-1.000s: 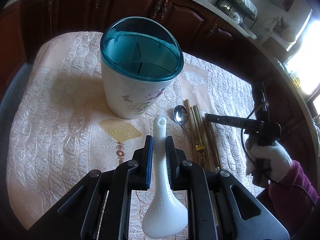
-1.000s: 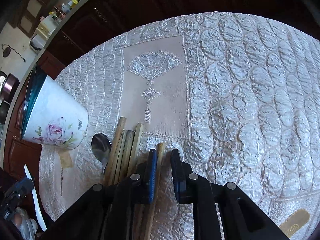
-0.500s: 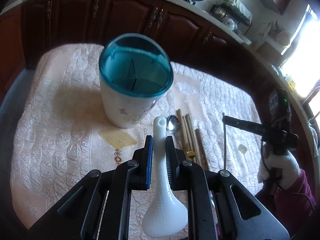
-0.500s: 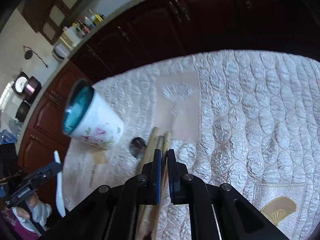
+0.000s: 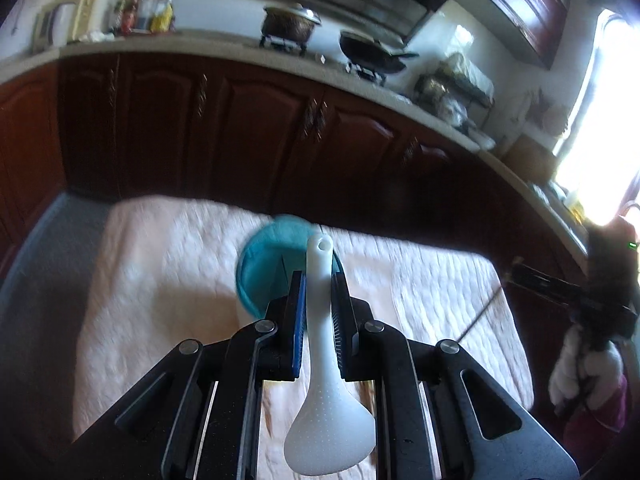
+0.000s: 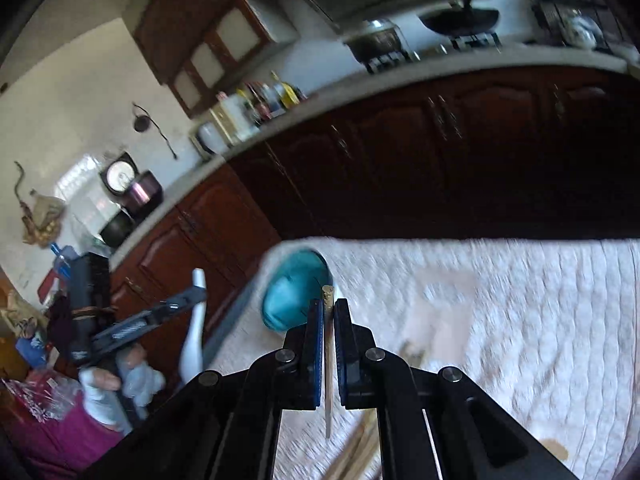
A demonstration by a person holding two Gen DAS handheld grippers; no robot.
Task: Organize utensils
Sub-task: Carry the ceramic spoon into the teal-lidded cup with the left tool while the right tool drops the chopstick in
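My left gripper (image 5: pixel 319 280) is shut on a white rice paddle (image 5: pixel 320 344), handle end forward, bowl end hanging near the camera. It is held high above the table, with the teal-rimmed utensil holder (image 5: pixel 268 264) below and beyond. My right gripper (image 6: pixel 328 308) is shut on a wooden chopstick (image 6: pixel 328 364), lifted above the table, with the holder (image 6: pixel 294 292) beyond its tip. In the right wrist view the left gripper (image 6: pixel 160 312) and paddle (image 6: pixel 194 332) show at the left. In the left wrist view the right gripper (image 5: pixel 516 272) shows at the right, the chopstick (image 5: pixel 482 312) hanging from it.
The table carries a quilted cream cloth (image 5: pixel 168 272). More wooden chopsticks (image 6: pixel 360 448) lie on the cloth below my right gripper. Dark wooden cabinets (image 5: pixel 240 128) and a kitchen counter with pots stand behind the table.
Both grippers have risen and tilted up, so the holder looks smaller and lower. The right gripper closed on a chopstick and lifted it off the cloth. The left still holds the paddle.
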